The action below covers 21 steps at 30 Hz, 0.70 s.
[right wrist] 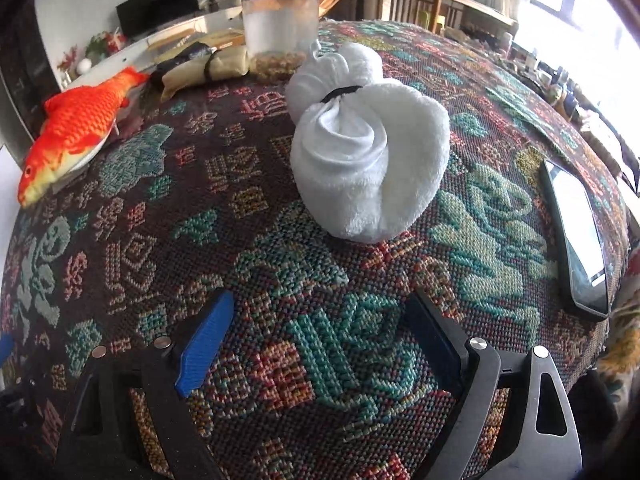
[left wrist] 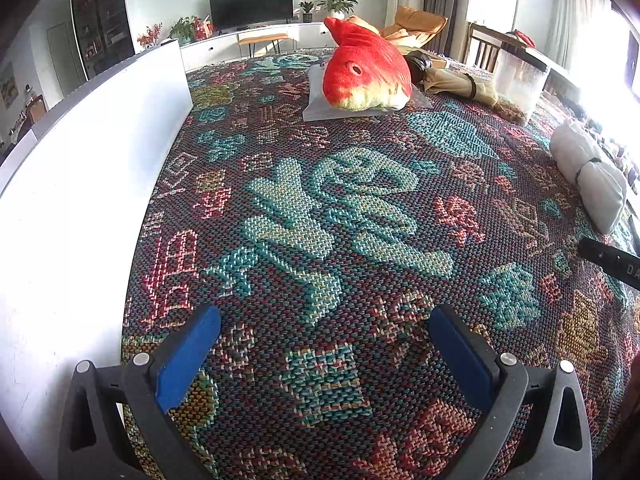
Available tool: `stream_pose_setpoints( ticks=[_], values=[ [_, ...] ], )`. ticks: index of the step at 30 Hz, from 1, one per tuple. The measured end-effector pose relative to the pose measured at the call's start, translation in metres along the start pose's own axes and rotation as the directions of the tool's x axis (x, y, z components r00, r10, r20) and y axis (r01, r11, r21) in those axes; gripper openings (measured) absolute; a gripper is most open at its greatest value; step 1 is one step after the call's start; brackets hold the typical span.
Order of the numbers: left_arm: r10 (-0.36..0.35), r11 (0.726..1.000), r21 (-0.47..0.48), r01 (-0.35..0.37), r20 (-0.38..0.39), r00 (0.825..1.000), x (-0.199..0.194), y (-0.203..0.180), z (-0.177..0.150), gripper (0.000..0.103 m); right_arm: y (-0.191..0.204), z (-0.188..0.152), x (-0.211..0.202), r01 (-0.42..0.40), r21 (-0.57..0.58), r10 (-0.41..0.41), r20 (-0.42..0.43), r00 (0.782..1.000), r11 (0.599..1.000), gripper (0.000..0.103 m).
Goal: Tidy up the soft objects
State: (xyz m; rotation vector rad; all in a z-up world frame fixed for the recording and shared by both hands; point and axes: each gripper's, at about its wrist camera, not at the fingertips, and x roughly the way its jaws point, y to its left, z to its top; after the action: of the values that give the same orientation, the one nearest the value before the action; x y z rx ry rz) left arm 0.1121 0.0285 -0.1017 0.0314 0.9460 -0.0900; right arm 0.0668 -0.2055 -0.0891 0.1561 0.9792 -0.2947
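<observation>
A rolled white towel (right wrist: 360, 152), tied with a black band, lies on the patterned cloth just beyond my right gripper (right wrist: 320, 320), which is open with only cloth between its blue pads. The same towel (left wrist: 588, 176) shows at the right edge of the left wrist view. A red and orange plush fish (left wrist: 366, 68) rests on a white flat pack at the far side; it appears at the left in the right wrist view (right wrist: 76, 128). A rolled beige cloth (right wrist: 208, 68) with a black band lies behind. My left gripper (left wrist: 324, 328) is open over bare cloth.
A clear plastic jar (right wrist: 280, 28) with a black lid stands behind the towel. A phone (right wrist: 576, 240) lies at the right on the cloth. A white upright board (left wrist: 92, 152) borders the table on the left. A black gripper part (left wrist: 612, 260) juts in at right.
</observation>
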Motion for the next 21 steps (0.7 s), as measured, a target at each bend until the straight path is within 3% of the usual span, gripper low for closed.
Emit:
stream_pose_setpoints(
  ticks=[4, 21],
  values=[
    [0.0, 1.0, 0.0, 0.0, 0.0, 1.0, 0.0, 0.0001, -0.0001, 0.103, -0.0047, 0.0069, 0.0093, -0.004, 0.02, 0.003, 0.039, 0.999, 1.0, 0.098],
    [0.0, 1.0, 0.0, 0.0, 0.0, 1.0, 0.0003, -0.001, 0.0003, 0.103, -0.0007, 0.0088, 0.0077, 0.001, 0.018, -0.002, 0.045, 0.999, 1.0, 0.099]
  ],
)
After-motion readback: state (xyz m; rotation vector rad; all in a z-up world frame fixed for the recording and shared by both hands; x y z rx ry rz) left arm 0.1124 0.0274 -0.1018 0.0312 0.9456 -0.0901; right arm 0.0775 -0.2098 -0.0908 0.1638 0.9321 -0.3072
